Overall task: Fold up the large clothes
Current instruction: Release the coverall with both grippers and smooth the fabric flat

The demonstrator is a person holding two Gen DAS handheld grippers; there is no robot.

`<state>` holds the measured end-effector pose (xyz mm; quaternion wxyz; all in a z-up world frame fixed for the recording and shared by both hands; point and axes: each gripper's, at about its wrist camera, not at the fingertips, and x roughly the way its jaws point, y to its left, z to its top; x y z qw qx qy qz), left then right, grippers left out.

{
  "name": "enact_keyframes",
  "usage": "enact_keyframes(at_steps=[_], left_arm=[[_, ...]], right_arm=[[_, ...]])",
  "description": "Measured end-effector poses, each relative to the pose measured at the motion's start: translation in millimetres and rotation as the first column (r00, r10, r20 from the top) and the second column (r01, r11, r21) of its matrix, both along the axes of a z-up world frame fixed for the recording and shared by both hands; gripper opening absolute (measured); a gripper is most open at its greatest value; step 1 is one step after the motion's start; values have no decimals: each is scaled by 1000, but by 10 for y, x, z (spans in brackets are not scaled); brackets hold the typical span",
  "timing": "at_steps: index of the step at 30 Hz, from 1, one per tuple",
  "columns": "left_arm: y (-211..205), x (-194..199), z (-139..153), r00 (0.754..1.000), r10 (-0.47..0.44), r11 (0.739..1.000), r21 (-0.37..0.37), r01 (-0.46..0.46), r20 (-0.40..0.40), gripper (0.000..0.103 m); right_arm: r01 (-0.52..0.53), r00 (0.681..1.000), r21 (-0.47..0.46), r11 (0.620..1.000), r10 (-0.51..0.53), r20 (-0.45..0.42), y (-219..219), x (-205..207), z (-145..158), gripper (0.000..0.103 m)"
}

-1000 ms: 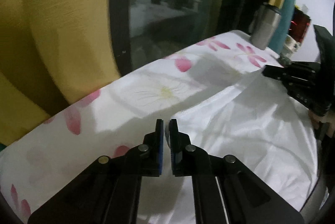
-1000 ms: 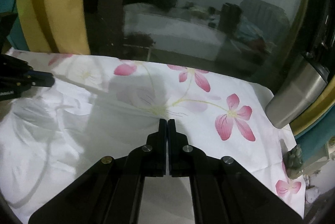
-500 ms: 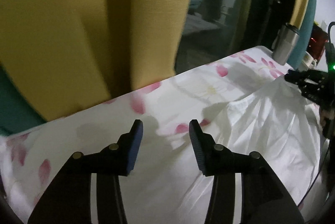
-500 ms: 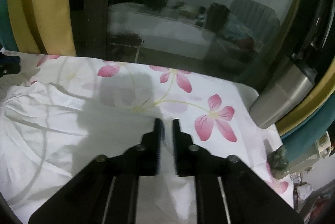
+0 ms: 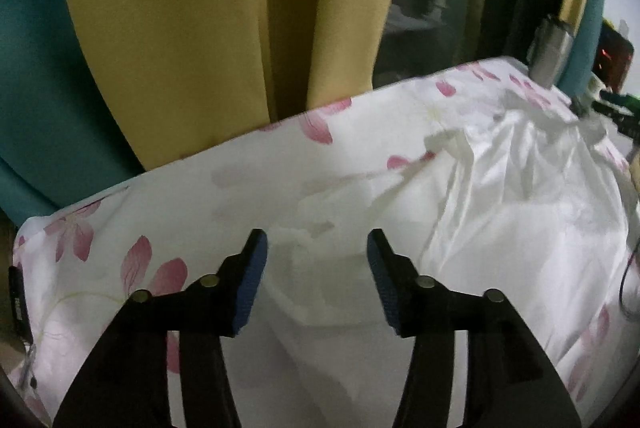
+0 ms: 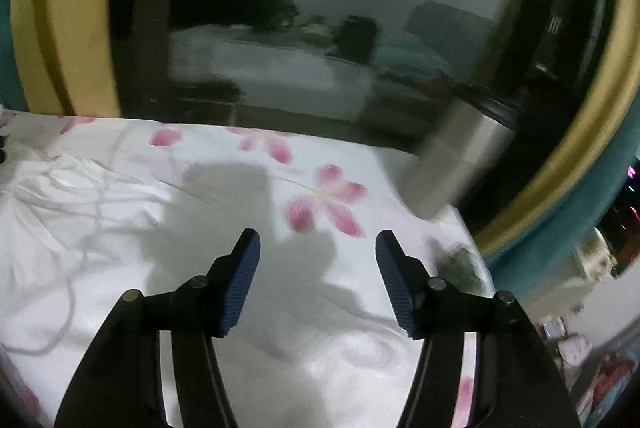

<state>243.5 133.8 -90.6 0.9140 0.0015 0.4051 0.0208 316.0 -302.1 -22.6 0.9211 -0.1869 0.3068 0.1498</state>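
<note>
White garment (image 5: 520, 196) was found spread on floral sheet (image 5: 160, 196) | left gripper (image 5: 316, 248) and right gripper (image 6: 318, 248) were opening, nothing held | judged light, limp, slippery; a hem edge is advised.

Both black two-finger claws, left (image 5: 316, 248) and right (image 6: 318, 248), point forward and downward, blue-padded jaws opening with nothing between them.
</note>
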Motion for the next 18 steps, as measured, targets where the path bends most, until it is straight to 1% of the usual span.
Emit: enact_keyframes(at_steps=[4,7,10,12,14,15,16,18], left_arm=[[-14,-50,-26,999,-36,999,9,36,-10,59],[-79,-134,16,997,-73,997,23,73,2,59],[-165,-269,47,992,-128,992,12,128,-4,59],[-240,-340,43,986,-169,986,-1,169,-15,59],[-327,-334,-21,979,-201,979,18,202,-45,59],[-350,-300,-71,979,-195,979,42,198,-65,59],[-354,-248,-132,982,-170,982,73,177,-87,59],[-322,-156,-204,986,-122,986,98,133,-110,59]], right_arm=[[36,998,-18,999,-37,-58,-424,8,-87,60],[51,991,44,998,-45,-123,-727,32,-165,60],[29,983,72,997,-16,-185,-809,42,-297,60],[9,978,77,997,8,-209,-793,41,-401,60],[-1,972,88,996,22,-232,-771,62,-482,61],[1,971,98,995,23,-239,-748,95,-518,61],[8,970,115,993,20,-241,-710,145,-547,61],[7,971,162,987,33,-239,-682,211,-550,61]])
